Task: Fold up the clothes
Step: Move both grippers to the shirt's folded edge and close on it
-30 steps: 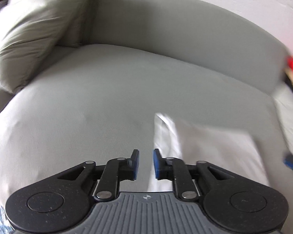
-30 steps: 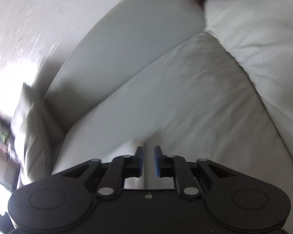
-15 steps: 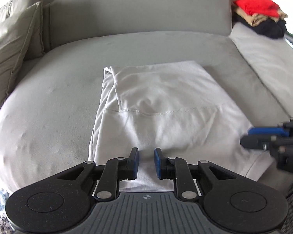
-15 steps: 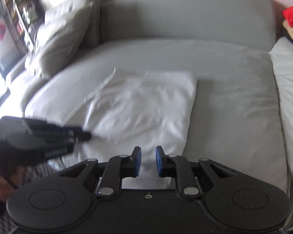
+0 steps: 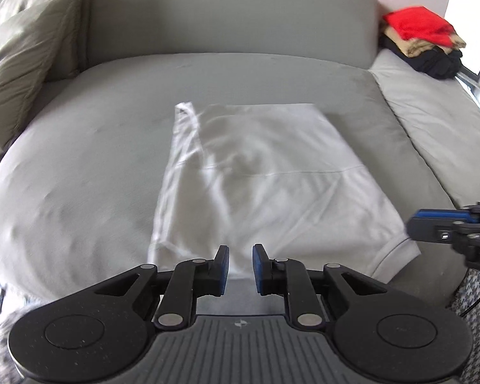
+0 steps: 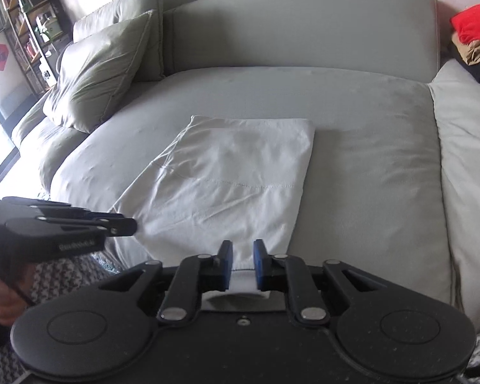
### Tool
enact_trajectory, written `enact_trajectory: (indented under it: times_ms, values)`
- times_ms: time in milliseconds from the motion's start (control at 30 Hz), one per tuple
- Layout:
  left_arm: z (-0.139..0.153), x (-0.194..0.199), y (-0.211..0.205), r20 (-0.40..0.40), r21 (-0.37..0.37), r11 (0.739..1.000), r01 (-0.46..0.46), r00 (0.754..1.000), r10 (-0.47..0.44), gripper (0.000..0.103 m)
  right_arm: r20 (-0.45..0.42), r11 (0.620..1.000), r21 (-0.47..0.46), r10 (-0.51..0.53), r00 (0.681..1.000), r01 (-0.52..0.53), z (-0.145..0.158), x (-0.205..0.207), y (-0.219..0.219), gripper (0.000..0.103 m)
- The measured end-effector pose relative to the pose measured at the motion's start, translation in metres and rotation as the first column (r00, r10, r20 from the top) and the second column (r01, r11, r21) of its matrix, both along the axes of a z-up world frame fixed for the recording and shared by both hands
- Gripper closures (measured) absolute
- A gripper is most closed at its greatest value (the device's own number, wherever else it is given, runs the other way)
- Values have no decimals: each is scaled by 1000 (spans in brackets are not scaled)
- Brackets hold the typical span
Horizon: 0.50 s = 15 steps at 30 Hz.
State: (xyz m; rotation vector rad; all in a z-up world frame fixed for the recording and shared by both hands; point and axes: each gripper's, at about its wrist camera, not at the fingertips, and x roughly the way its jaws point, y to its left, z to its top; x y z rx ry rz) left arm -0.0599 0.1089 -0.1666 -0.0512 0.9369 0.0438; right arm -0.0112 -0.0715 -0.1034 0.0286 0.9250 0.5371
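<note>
A white garment [image 5: 259,179] lies partly folded on the grey sofa seat [image 5: 80,166], long side running away from me. It also shows in the right wrist view [image 6: 227,179]. My left gripper [image 5: 241,264] is open and empty, just above the garment's near edge. My right gripper [image 6: 242,260] is open and empty at the garment's near right corner, with white cloth showing between its fingers. The right gripper appears at the right edge of the left wrist view [image 5: 448,224]. The left gripper shows at the left of the right wrist view [image 6: 80,224].
Olive cushions [image 6: 105,73] lean at the sofa's left end. A pile of red, tan and black clothes [image 5: 422,41] sits at the far right corner. A lighter seat cushion [image 6: 464,166] adjoins on the right. A shelf [image 6: 25,25] stands far left.
Both cameras swung from the bare sofa back onto the garment and then steadied. Both grippers now hover at its near edge, with jaws about as far apart as before.
</note>
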Motion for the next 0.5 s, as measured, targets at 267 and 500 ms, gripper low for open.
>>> enact_trajectory:
  times_ms: [267, 500]
  values:
    - [-11, 8, -1, -57, -16, 1000, -1, 998, 0, 86, -97, 1000, -10, -2, 995, 1, -25, 3, -1, 93]
    - [14, 2, 45, 64, -39, 994, -100, 993, 102, 62, -95, 973, 199, -97, 991, 114, -5, 22, -27, 54]
